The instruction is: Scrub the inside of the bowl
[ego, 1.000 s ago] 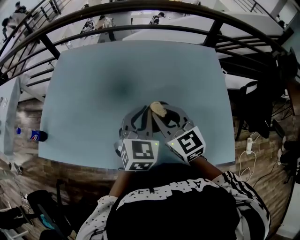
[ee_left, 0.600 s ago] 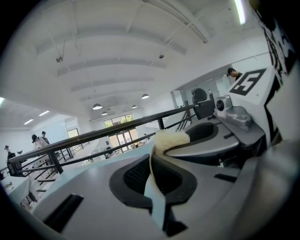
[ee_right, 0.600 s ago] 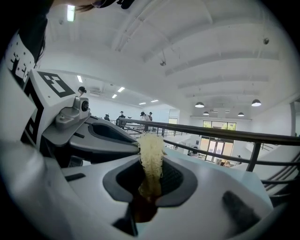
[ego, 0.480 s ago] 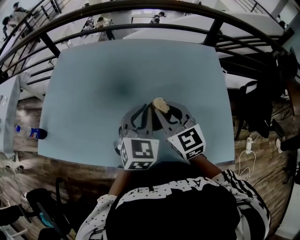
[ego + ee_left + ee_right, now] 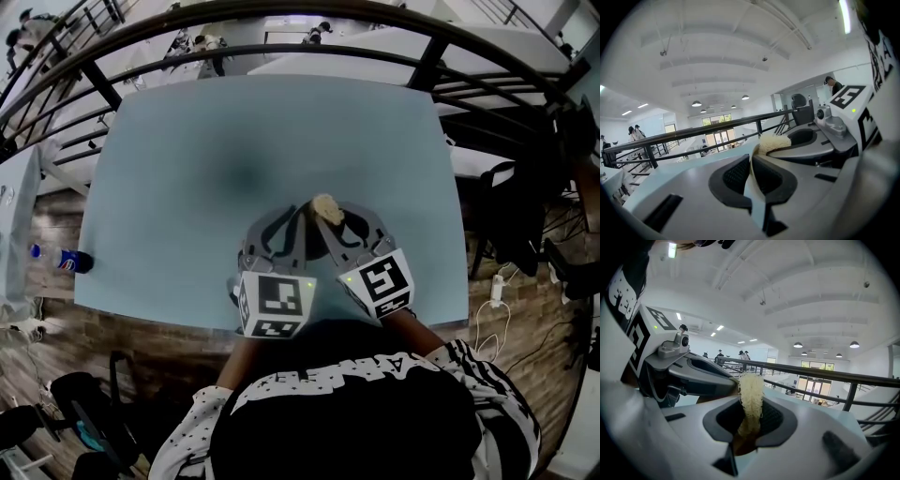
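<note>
My left gripper (image 5: 752, 163) has its jaws clenched on a thin, pale wall that I take to be the rim of the bowl (image 5: 757, 199). The wall runs up the slot between the pads and curves away just past their tips. My right gripper (image 5: 751, 414) has its jaws grasping the scrubber (image 5: 751, 387), a pale, stringy tuft that stands out beyond the tips, with a brownish part deep between the pads. The tuft sits just ahead of my left jaws and a little to their right, close against the rim. I cannot tell whether it touches the inner face. Both pairs of jaws hang above the pale blue worktop (image 5: 234, 141), near its close edge.

The bowl looks thin-walled, light and smooth, so I judge it could twist or slide in a rim pinch once the scrubbing pushes on it. The rim should sit deep between the pads, one pad on each face. The scrubber looks soft and springy, and it is best gripped low, by the firmer base, so the tuft stays free to flex.
</note>
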Demonstrator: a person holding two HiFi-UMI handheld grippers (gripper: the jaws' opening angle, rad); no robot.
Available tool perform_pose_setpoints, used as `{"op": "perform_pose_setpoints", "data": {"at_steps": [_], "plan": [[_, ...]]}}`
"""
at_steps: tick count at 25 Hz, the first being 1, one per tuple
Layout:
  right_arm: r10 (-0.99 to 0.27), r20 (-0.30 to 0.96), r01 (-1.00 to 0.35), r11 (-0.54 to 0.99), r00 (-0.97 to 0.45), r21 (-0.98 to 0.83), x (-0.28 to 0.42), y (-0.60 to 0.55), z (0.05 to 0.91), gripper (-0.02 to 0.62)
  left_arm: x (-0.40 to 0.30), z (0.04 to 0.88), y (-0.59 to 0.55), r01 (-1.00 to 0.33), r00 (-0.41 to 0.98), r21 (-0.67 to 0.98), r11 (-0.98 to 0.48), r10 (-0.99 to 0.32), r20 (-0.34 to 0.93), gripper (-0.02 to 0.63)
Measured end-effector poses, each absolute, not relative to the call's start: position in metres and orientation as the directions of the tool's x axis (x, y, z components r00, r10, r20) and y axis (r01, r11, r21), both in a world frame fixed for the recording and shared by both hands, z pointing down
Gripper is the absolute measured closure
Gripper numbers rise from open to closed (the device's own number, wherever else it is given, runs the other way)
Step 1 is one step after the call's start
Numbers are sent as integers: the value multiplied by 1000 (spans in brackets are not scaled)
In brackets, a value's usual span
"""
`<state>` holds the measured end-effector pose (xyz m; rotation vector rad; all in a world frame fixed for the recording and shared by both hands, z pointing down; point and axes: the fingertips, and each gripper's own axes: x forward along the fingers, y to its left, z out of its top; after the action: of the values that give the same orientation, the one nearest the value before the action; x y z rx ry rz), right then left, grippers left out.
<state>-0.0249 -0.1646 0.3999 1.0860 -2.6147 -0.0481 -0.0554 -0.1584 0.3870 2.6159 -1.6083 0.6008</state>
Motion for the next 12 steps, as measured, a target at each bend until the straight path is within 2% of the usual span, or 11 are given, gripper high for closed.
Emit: {"op": "perform_pose_setpoints", "data": {"at_steps": [12], "plan": [[-698,273,-689,711,-662,144,-21,-162,404,518,-56,383,-159,-858,416,-174,-484,-852,318,580]]}}
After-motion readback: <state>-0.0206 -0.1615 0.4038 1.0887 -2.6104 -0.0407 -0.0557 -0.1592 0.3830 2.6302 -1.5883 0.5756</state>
